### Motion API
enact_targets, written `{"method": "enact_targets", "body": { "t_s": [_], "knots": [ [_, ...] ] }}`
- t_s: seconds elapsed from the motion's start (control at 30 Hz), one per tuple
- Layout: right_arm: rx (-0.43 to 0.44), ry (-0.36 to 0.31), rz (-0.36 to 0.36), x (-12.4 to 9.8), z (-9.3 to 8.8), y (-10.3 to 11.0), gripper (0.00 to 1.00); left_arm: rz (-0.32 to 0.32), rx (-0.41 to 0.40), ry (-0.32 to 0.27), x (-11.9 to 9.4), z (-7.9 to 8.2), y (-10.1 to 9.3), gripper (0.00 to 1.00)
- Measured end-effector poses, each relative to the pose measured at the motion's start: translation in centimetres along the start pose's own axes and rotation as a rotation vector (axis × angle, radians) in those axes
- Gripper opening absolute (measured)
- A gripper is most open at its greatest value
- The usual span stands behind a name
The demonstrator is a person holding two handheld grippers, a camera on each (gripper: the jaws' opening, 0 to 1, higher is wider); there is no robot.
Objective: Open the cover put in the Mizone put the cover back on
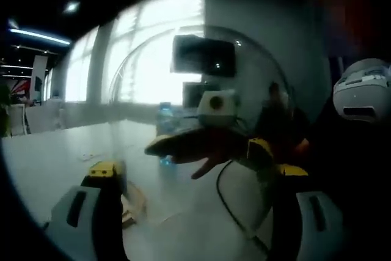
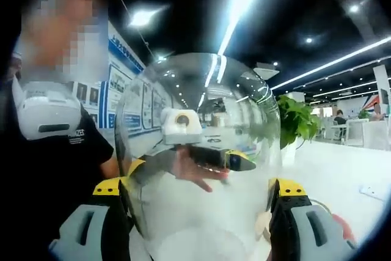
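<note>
Cover, a clear dome, held up off the white table between both grippers, left gripper and right gripper each clamped on its sides; opening step underway, next setting it down, then fetching the Mizone bottle.

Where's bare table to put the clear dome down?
Left gripper view: the white table is mostly bare left of the clear plastic dome cover, up to the windows. Right gripper view: bare tabletop right of the green potted plant. Crowded: around the blue bottle and wooden piece.
</note>
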State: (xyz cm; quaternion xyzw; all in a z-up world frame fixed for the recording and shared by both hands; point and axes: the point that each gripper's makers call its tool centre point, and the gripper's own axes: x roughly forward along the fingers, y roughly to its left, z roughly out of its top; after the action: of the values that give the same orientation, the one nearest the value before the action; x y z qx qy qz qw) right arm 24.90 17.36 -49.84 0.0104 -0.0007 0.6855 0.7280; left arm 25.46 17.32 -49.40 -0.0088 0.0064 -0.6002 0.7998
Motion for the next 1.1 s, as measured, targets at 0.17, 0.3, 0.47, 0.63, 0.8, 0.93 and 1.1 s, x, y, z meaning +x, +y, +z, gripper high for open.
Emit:
{"method": "enact_targets", "body": {
  "t_s": [0.17, 0.3, 0.47, 0.63, 0.8, 0.93, 1.1],
  "knots": [
    [0.001, -0.006, 0.001, -0.02, 0.06, -0.06, 0.9, 0.001, 0.0, -0.002, -0.03, -0.04, -0.05, 0.86],
    [0.0, -0.005, 0.0, -0.03, 0.1, 0.05, 0.9, 0.001, 0.0, -0.001, -0.01, -0.07, -0.19, 0.86],
    [0.0, -0.003, 0.0, -0.08, 0.11, 0.04, 0.9, 0.001, 0.0, -0.005, -0.02, -0.07, -0.24, 0.86],
    [0.001, -0.013, -0.002, -0.12, 0.16, 0.14, 0.9, 0.0, 0.0, -0.009, -0.01, -0.06, -0.36, 0.86],
    [0.001, -0.016, -0.001, -0.14, 0.18, 0.14, 0.9, 0.0, -0.001, -0.025, -0.03, 0.0, -0.32, 0.86],
    [0.001, -0.028, -0.002, -0.16, 0.22, 0.17, 0.9, -0.001, 0.0, -0.024, 0.01, 0.01, -0.31, 0.86],
    [0.0, -0.035, -0.001, -0.19, 0.25, 0.15, 0.9, -0.002, -0.001, -0.042, -0.03, 0.08, -0.31, 0.86]
  ]
}}
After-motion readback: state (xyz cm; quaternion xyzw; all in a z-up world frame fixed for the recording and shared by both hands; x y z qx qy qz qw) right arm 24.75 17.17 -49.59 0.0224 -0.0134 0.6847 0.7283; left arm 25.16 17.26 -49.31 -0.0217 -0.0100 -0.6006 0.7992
